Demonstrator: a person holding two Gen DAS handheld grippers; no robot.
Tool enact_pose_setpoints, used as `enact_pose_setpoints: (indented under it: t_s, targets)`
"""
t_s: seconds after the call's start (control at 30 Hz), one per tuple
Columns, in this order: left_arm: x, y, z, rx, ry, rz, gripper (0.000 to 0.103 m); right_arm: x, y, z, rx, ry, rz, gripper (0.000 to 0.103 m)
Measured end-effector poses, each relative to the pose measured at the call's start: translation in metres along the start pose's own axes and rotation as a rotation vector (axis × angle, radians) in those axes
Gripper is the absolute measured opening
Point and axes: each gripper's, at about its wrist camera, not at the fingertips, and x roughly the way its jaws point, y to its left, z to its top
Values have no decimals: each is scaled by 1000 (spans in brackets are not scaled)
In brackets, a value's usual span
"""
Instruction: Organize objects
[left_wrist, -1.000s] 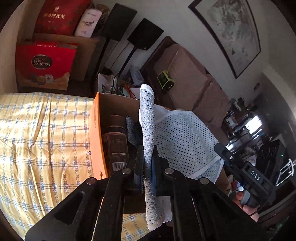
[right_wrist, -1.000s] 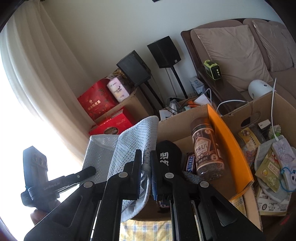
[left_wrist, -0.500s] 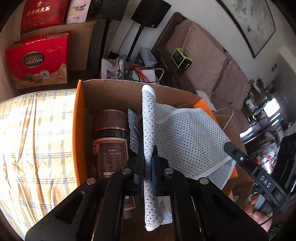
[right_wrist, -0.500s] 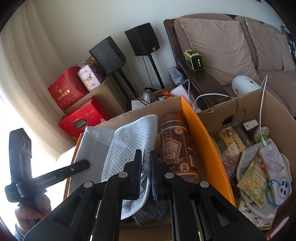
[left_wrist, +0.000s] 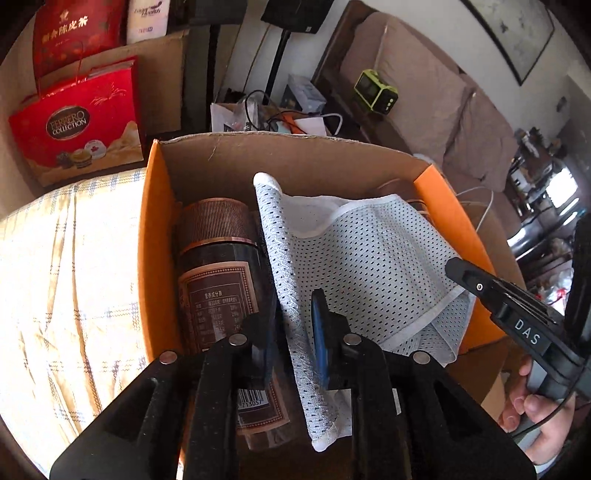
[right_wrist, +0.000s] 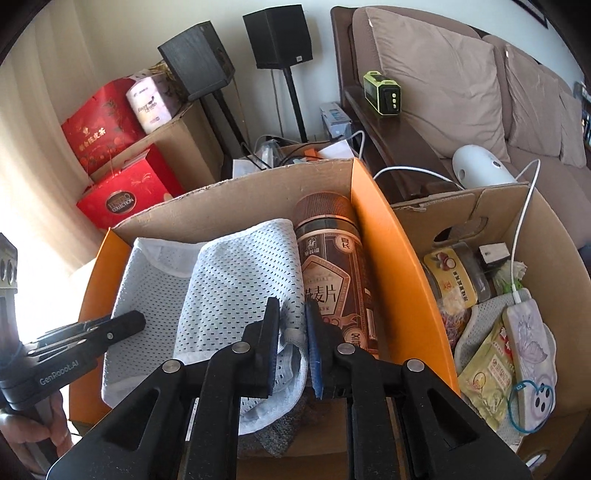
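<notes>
Where right wrist looks: second carton (right_wrist: 554, 236).

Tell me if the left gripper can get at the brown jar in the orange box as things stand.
Probably yes. The brown jar lies uncovered beside the left gripper, its lid and side exposed. But the mesh cloth hangs between the parted jaws and must drop clear first.

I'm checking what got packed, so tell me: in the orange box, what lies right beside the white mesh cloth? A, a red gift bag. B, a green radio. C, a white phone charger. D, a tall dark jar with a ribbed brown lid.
D: the dark jar with its ribbed lid lies inside the orange box against the mesh cloth.
</notes>
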Motion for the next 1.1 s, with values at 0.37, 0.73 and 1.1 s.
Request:
enact_pose_setpoints:
  t_s: [0.37, 0.73, 1.1]
  targets:
    - [-59, 4, -16, 39, -134, 20, 67, -36, -4, -9, 20, -104, -7, 44]
    - [-100, 22, -59, 16, -208, 48, 95, -83, 12, -39, -27, -178, 26, 71]
    - [-137, 30, -86, 45, -261, 110, 103, -108, 42, -66, -79, -219, 3, 78]
